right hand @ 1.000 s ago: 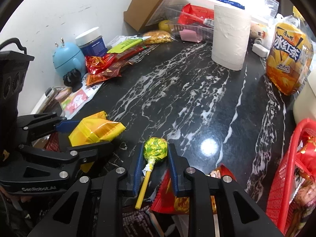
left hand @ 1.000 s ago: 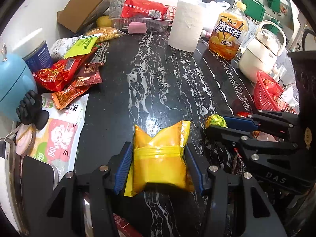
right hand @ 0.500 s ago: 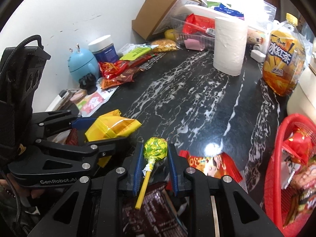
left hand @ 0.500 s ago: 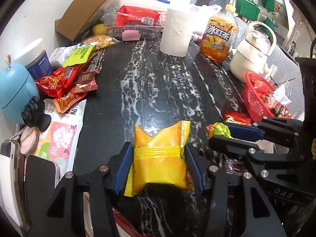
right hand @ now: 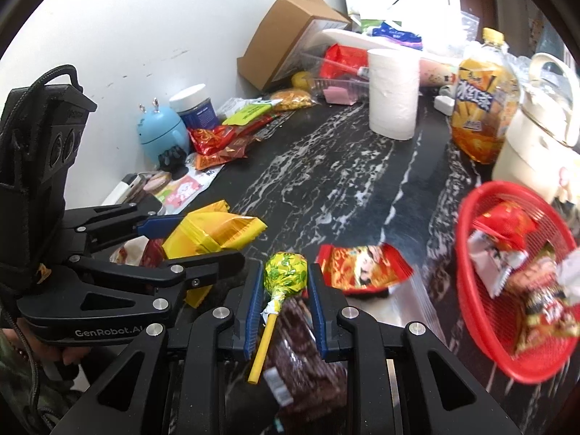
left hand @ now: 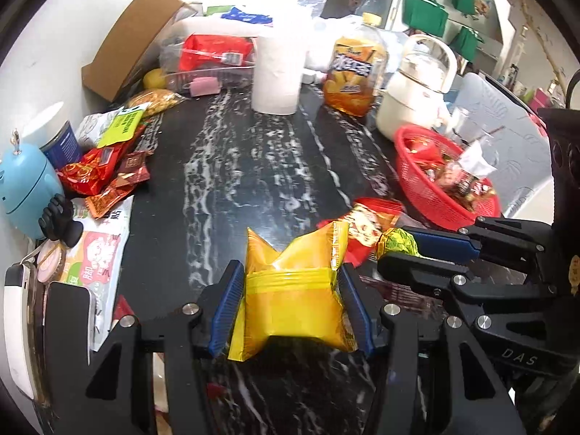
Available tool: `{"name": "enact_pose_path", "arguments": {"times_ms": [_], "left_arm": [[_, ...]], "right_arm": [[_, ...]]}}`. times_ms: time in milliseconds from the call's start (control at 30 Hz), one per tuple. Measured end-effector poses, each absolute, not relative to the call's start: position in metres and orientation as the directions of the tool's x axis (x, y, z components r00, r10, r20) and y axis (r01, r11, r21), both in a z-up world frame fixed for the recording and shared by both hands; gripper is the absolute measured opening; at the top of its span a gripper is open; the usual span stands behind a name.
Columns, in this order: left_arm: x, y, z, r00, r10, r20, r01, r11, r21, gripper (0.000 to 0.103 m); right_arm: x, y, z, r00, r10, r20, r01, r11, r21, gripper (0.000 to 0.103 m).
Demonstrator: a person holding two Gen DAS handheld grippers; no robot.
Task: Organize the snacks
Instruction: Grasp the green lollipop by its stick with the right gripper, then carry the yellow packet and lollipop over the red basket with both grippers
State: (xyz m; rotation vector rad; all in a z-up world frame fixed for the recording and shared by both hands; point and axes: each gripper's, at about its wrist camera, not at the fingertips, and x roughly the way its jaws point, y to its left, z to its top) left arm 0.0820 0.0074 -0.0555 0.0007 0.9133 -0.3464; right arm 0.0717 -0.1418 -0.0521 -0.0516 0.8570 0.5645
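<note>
Since a second ago both grippers have lifted and drawn back from the counter, and the red basket (right hand: 467,290) has come well into view, suggesting delivery is next. The left gripper (left hand: 290,301) is clamped, moderately wide, on one yellow packet (left hand: 295,290), well left of the basket. The right gripper (right hand: 284,290) is nearly closed on one lollipop (right hand: 284,272), nearer the basket. One red packet (right hand: 362,264) lies just beside the basket, which holds several snacks.
</note>
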Motion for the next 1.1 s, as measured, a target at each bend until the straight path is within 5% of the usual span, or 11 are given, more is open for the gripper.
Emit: {"name": "enact_pose_path", "arguments": {"times_ms": [1100], "left_arm": [[0.052,-0.109,-0.03,0.479,-0.474,-0.739,0.574,0.806,-0.146,0.053]], "right_arm": [[-0.005,-0.256,-0.038,0.671,0.266,-0.692,-0.219,0.963,0.158,0.024]]}}
